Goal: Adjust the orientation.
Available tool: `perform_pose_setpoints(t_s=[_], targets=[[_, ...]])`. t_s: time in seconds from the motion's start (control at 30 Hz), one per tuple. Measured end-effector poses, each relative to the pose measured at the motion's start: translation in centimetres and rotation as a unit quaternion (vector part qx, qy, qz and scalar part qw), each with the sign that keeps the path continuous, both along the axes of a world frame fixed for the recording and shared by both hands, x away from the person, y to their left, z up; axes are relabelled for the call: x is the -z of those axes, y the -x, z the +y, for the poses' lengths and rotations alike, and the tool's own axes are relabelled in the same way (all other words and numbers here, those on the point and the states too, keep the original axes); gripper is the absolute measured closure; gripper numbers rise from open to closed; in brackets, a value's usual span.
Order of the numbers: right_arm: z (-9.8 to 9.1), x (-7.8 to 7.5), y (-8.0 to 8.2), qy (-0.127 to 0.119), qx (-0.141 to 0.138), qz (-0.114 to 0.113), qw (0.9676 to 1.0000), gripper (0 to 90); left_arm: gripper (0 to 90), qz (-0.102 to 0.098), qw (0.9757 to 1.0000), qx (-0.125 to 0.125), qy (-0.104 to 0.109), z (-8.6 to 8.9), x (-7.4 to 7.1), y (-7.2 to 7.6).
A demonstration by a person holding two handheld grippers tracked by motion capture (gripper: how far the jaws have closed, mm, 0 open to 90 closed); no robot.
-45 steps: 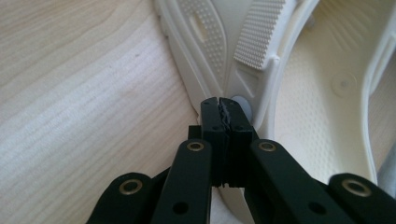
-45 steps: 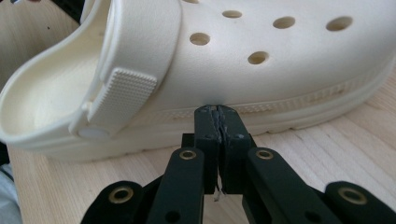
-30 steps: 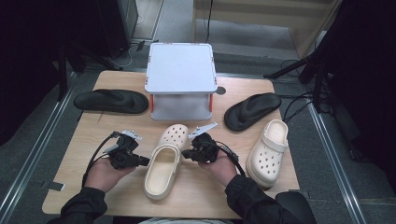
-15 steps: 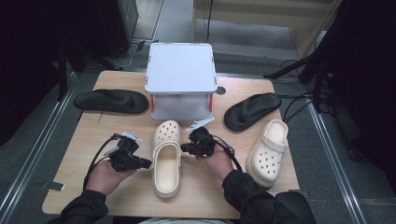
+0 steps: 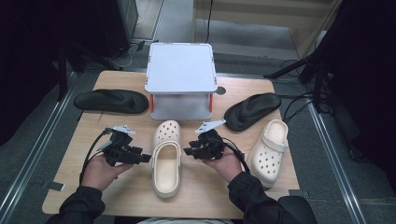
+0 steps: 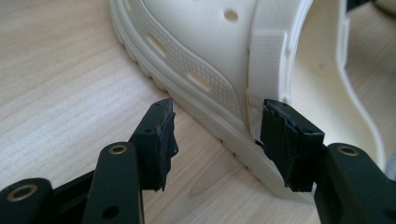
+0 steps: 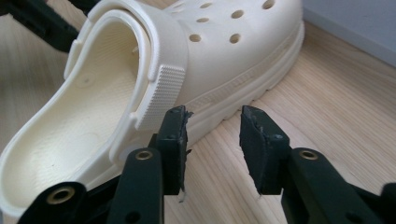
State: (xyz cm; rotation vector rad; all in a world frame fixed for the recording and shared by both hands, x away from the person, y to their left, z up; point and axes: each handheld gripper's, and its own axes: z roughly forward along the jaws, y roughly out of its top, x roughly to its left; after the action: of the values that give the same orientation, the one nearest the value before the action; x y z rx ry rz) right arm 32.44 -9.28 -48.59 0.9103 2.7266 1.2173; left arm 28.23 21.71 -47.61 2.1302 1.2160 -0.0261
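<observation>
**Both grips let go: the middle clog is set down and squared up**

I have the cream clog (image 5: 166,161) lying flat on the tabletop, in the middle of its width and toward the near edge, toe pointing at the grey stand (image 5: 180,79) at the far edge. A second ago it sat skewed, heel swung toward my left; now it lies straight, toe just short of the stand's base.

My left gripper (image 5: 140,158) sits just off the clog's left flank, and its jaws have just been opening. In the left gripper view the pads stand apart, one over bare wood, the other (image 6: 286,140) close against the sole edge by the strap hinge; I cannot tell whether it touches, but nothing is clamped. My right gripper (image 5: 188,151) mirrors it on the other flank, its jaws also just opened; in the right gripper view both pads (image 7: 173,140) hang over wood beside the sole, free of the shoe.

So I judge the straightening step finished and the release under way. The matching clog (image 5: 268,151) lies near the right edge, angled, with a black sandal (image 5: 252,110) just beyond it and another black sandal (image 5: 111,101) near the far-left corner. Pairing the clogs looks like the next job.
</observation>
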Motion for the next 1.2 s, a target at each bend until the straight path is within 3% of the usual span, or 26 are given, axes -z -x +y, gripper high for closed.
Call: perform_pose_setpoints(t_s=[0.1,0.37,0.53,0.83,0.97,1.2], targets=[[-1.0,-0.4,0.2,-0.009,0.006,-0.002,0.9999,60.2,43.2,-0.017,0.9998,-0.005,0.006,0.6,-0.2,-0.3],[-4.2,-0.8,0.9,-0.021,0.027,0.002,0.9994,56.4,39.9,-0.019,0.9997,-0.008,0.011,0.7,0.2,-2.2],[-6.5,-1.6,2.2,-0.031,0.041,-0.001,0.9987,57.5,37.7,-0.026,0.9995,-0.006,0.014,0.6,0.0,-3.2],[-10.7,-2.4,3.3,-0.030,0.083,-0.006,0.9961,61.2,39.2,-0.018,0.9995,-0.018,0.015,0.6,-0.1,-4.6],[-14.1,-2.6,4.3,-0.027,0.116,-0.004,0.9928,63.3,39.9,-0.019,0.9992,-0.025,0.025,0.8,-0.1,-5.0],[-16.8,-2.8,5.4,-0.027,0.138,-0.010,0.9900,64.6,40.5,-0.011,0.9993,-0.024,0.026,0.6,0.2,-5.5]])
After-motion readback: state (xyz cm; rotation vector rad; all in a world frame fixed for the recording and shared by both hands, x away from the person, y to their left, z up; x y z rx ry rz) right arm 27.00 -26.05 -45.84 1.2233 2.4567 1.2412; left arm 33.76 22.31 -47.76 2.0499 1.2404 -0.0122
